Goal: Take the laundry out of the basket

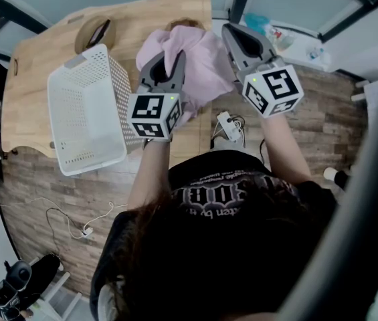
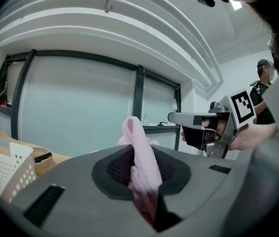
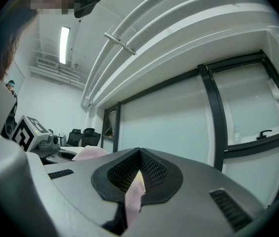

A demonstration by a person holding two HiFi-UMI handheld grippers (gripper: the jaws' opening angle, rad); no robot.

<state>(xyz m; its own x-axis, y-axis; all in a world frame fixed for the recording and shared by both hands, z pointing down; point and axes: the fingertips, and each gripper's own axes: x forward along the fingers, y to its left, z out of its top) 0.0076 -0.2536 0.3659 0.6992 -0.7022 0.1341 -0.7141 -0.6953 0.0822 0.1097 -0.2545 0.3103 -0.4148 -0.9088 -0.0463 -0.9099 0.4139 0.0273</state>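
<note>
As the left gripper and right gripper grip the cloth in their jaws, we fear the thin right pinch could slip.

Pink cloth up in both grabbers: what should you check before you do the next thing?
1. Left gripper shut on the pink cloth: ok.
2. Right gripper shut on it too: ok.
3. Cloth out of the white basket: ok.
4. No more laundry showing in the basket: ok.
5. Cloth's bottom edge lifted off the wooden table: cannot tell.
</note>
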